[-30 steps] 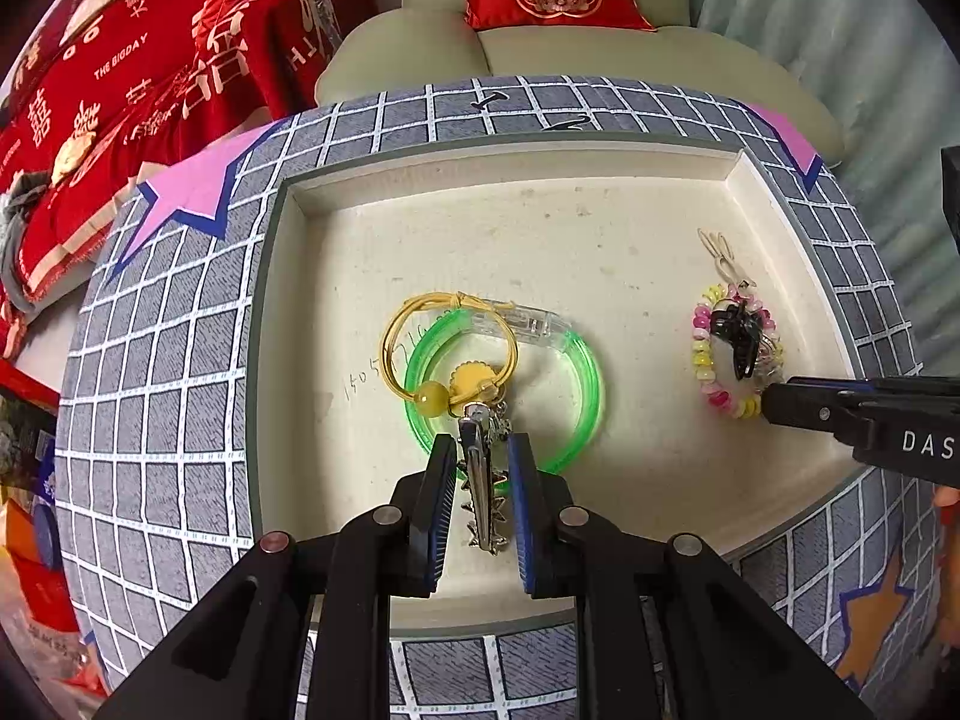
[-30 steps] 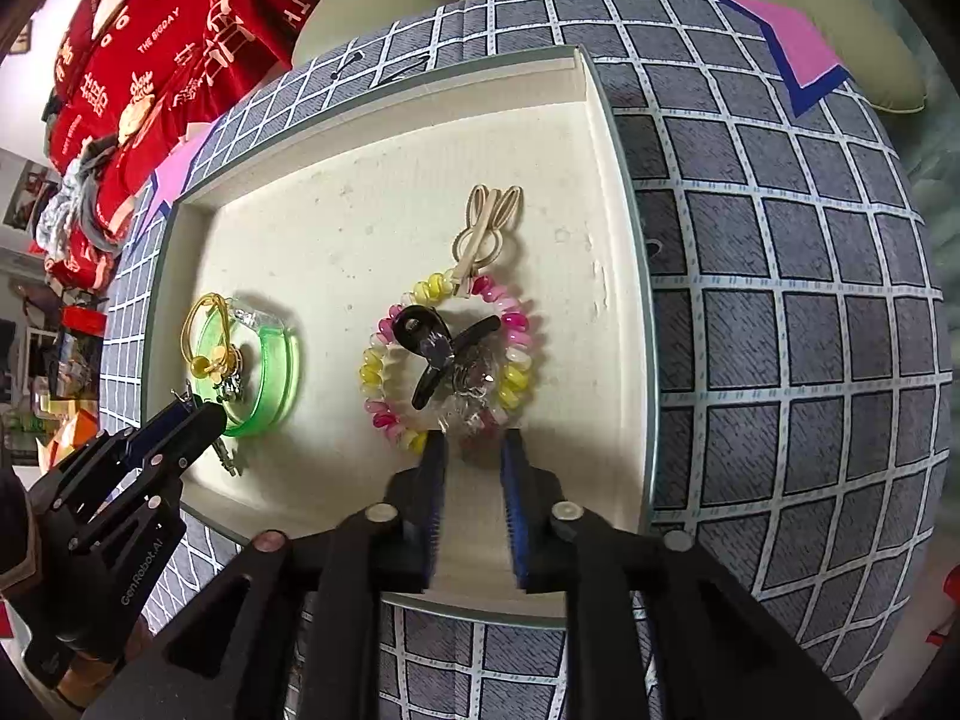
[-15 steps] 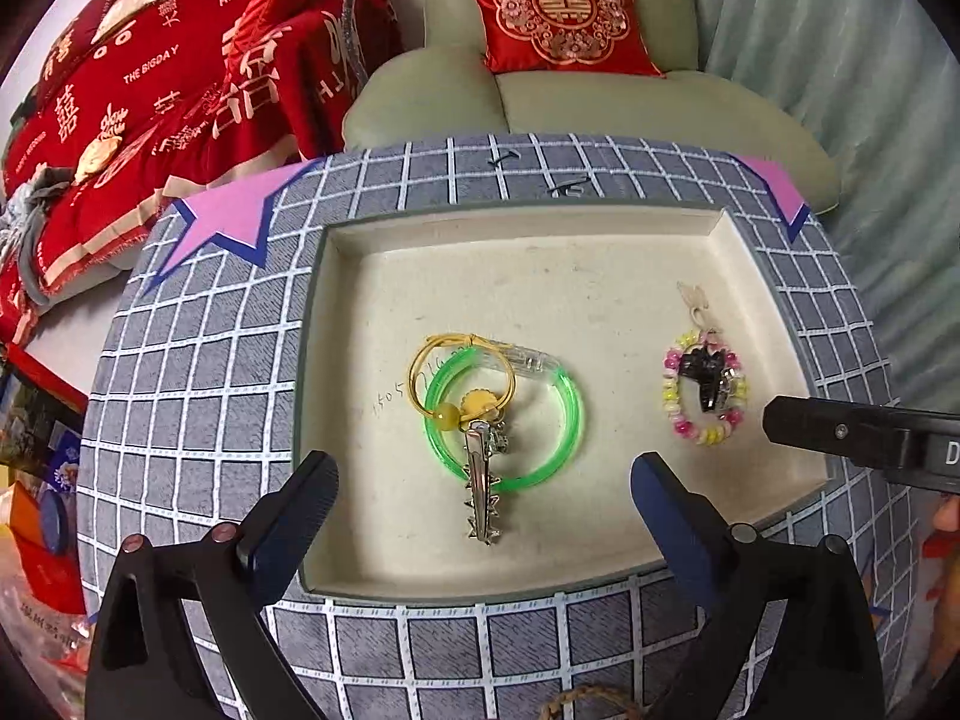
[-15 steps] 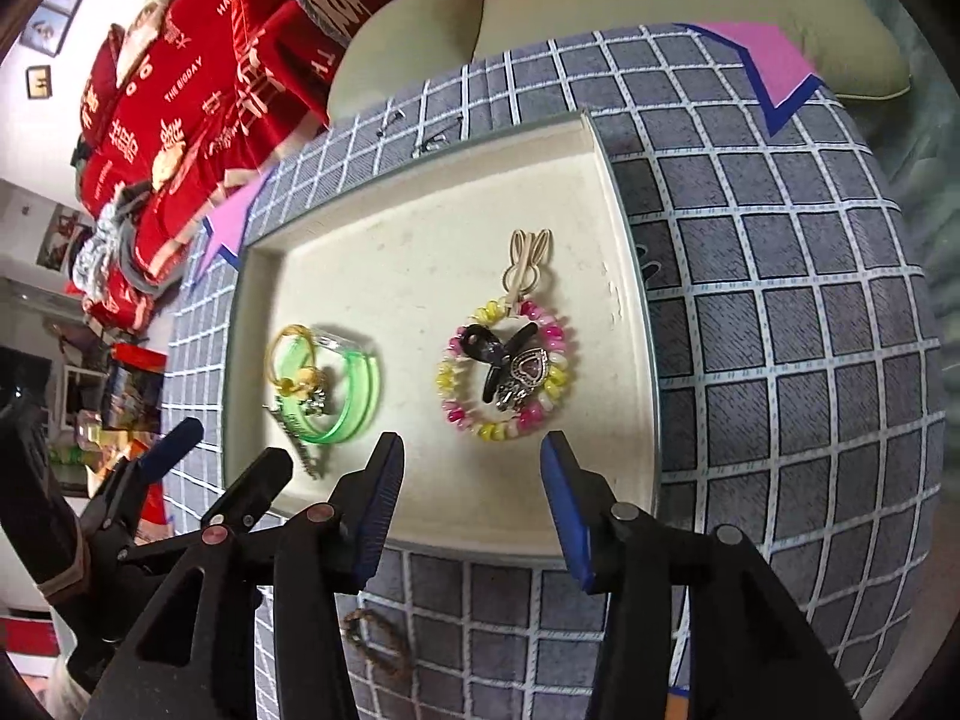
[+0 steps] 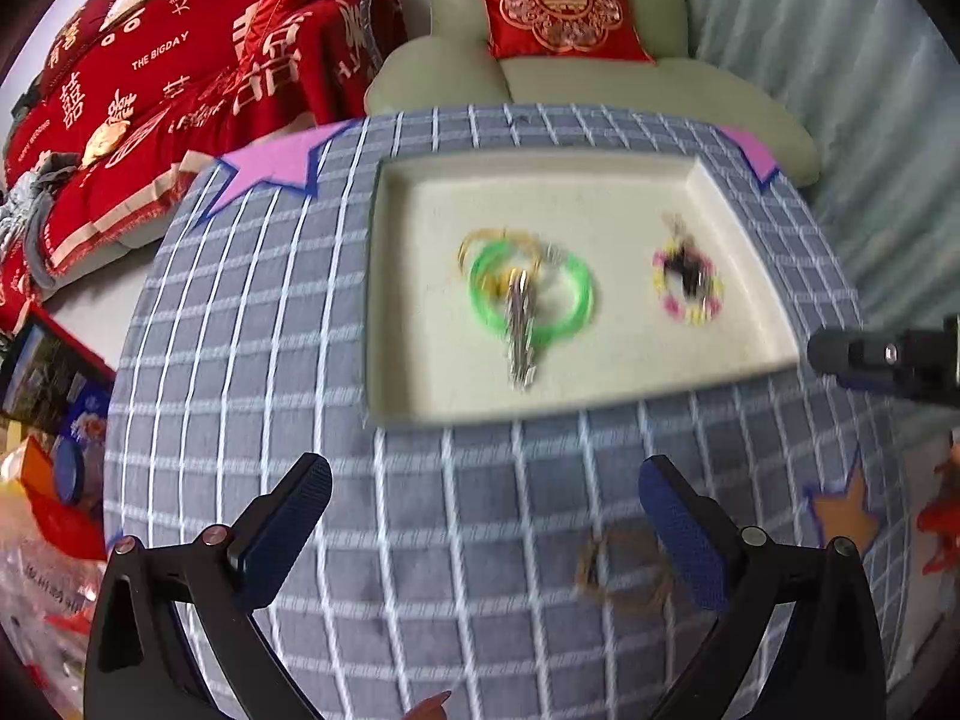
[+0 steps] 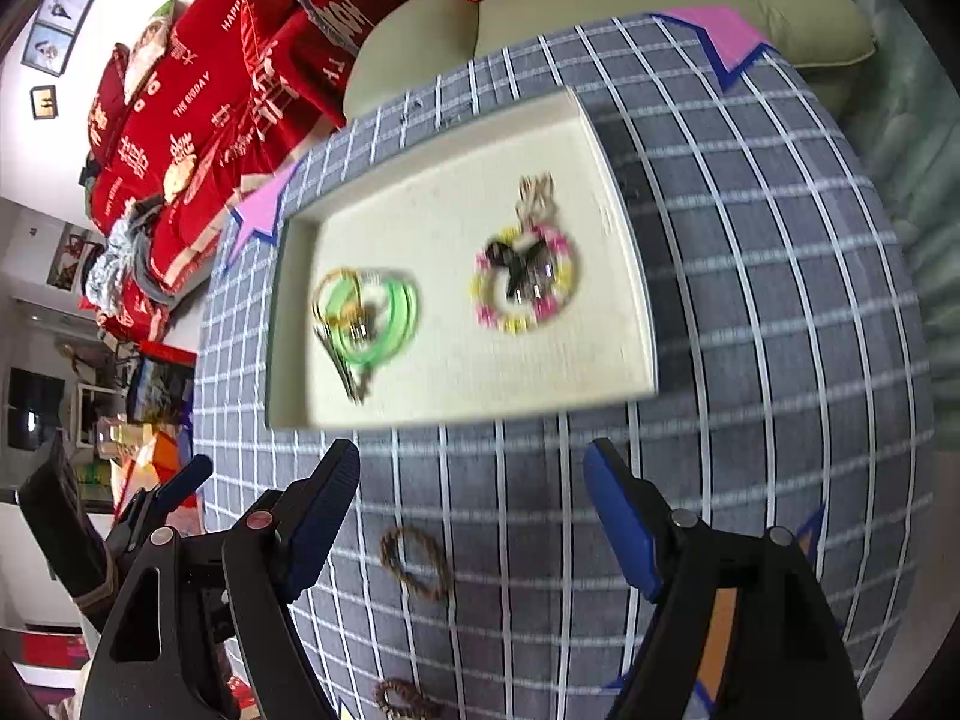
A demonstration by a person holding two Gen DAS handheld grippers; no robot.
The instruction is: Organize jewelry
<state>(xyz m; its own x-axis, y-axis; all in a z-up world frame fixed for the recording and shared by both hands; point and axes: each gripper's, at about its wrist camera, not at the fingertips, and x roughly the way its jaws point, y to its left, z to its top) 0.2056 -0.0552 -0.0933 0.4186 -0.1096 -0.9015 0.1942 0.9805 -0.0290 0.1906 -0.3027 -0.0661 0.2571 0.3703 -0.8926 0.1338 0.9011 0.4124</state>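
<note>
Jewelry is lying in the cream tray (image 5: pixel 744 276) on the checked worktop (image 5: pixel 252 324), a green bangle (image 5: pixel 534 294) beside a beaded bracelet (image 5: pixel 687 285), while the left claw (image 5: pixel 485 519) and right claw (image 6: pixel 471 516), jaws just opening, are hanging wide apart and empty.

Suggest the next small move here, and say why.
Probably lower the right gripper, jaws open and empty, onto the brown beaded bracelet on the checked cloth. It lies outside the tray, which already holds the green bangle and pink-yellow bracelet.

Checked tablecloth (image 5: pixel 252 360); tray (image 5: pixel 600 408); brown bracelet (image 6: pixel 417 564)
</note>
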